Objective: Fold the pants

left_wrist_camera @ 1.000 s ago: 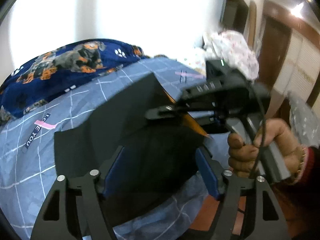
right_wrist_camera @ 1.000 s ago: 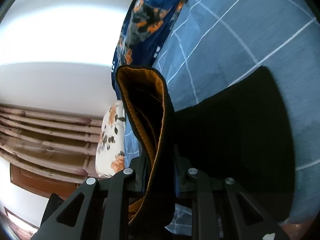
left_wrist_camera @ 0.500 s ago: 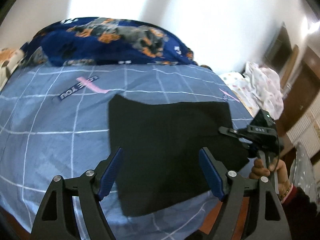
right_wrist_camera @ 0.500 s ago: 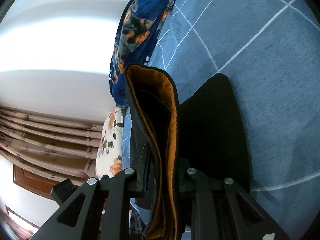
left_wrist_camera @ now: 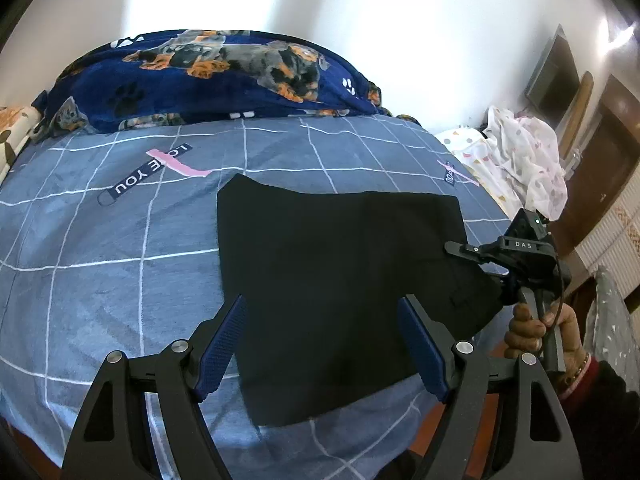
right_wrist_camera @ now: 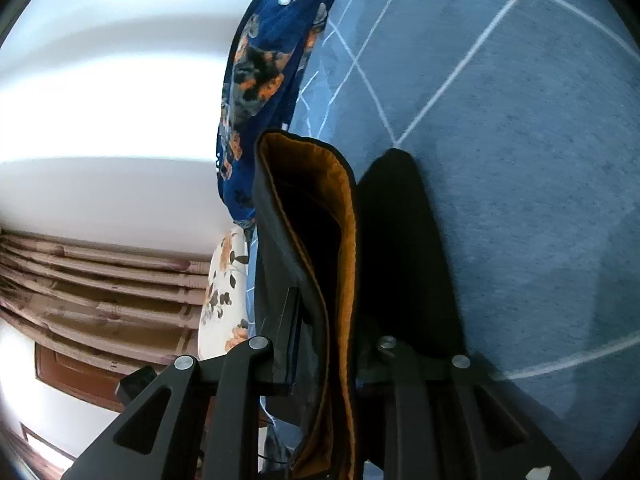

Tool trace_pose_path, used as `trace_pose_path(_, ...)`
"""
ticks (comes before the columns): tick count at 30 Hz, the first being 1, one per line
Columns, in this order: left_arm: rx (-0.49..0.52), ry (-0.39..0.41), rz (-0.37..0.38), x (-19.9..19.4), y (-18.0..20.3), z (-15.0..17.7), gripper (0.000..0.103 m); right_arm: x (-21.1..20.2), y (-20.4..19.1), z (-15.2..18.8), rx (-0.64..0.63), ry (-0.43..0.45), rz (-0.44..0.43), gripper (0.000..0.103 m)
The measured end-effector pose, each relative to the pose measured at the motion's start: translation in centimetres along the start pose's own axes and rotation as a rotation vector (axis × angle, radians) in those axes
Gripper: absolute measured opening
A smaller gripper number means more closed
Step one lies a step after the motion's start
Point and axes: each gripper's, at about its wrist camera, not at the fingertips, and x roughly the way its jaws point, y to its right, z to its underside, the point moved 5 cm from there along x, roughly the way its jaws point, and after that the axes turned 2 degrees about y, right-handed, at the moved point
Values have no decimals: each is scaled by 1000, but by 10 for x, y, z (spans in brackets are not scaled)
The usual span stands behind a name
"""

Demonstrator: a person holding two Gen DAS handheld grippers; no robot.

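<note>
Black pants lie folded into a flat, roughly rectangular slab on the bed sheet, matte and smooth, edges crisp, far-left corner clipped at a slant. The near edge reaches almost to the mattress edge. Sheet: blue-grey, soft napped weave, thin white grid lines, a pink and navy printed label reading "LOVE YOU".

Left gripper: black frame, ribbed blue pads, jaws spread wide above the near part of the pants, nothing between them.

Right gripper at the pants' right edge, held by a hand on a grey handle. Its jaws are narrow and opening, with a thick fold of the waistband end between them: black outer cloth, fuzzy orange-brown lining showing in a curved loop. The left pad stands slightly off the cloth; contact on the other side is hidden.

Fleece blanket, navy with dog and paw prints, is heaped along the far side. Floral pillow sits beside it.
</note>
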Motion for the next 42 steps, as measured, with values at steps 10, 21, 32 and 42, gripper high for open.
trace_pose_path(10, -19, -15, 7, 0, -6, 3, 78, -91, -5, 15, 82, 228, -116, 37)
trace_pose_path(21, -18, -41, 30, 2, -5, 11, 78, -62, -2, 79, 107, 71, -72, 39)
trace_pose_path(32, -22, -77, 26, 6, -9, 21, 78, -53, 0, 61, 115, 109, 55, 19)
trace_pose_path(42, -26, -70, 28, 2, -11, 21, 78, -78, -39, 88, 38, 166, 79, 12)
